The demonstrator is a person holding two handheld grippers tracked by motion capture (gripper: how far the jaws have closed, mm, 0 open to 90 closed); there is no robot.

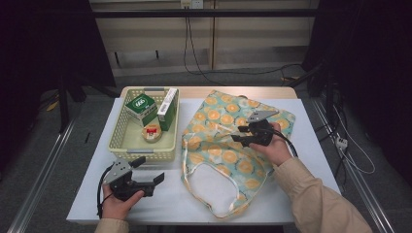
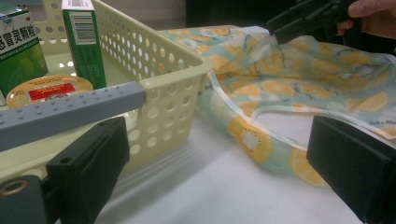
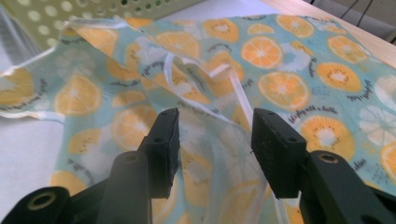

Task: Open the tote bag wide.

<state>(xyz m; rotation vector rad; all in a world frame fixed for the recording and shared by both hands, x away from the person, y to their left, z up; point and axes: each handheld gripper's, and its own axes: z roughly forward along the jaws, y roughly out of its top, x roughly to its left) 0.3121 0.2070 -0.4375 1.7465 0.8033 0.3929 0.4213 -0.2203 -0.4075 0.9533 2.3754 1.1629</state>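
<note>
The fruit-print cloth bag is lying flat on the white table, directly beside the cream basket, on the side toward the right hand. The right gripper is being held over the bag's middle; its jaws are standing partly apart, with the bag's white-trimmed edge seen between them but not pinched. The left gripper is being held just in front of the basket, jaws wide apart and gripping nothing. Inside the basket, two green boxes and a round tin are being stored.
</note>
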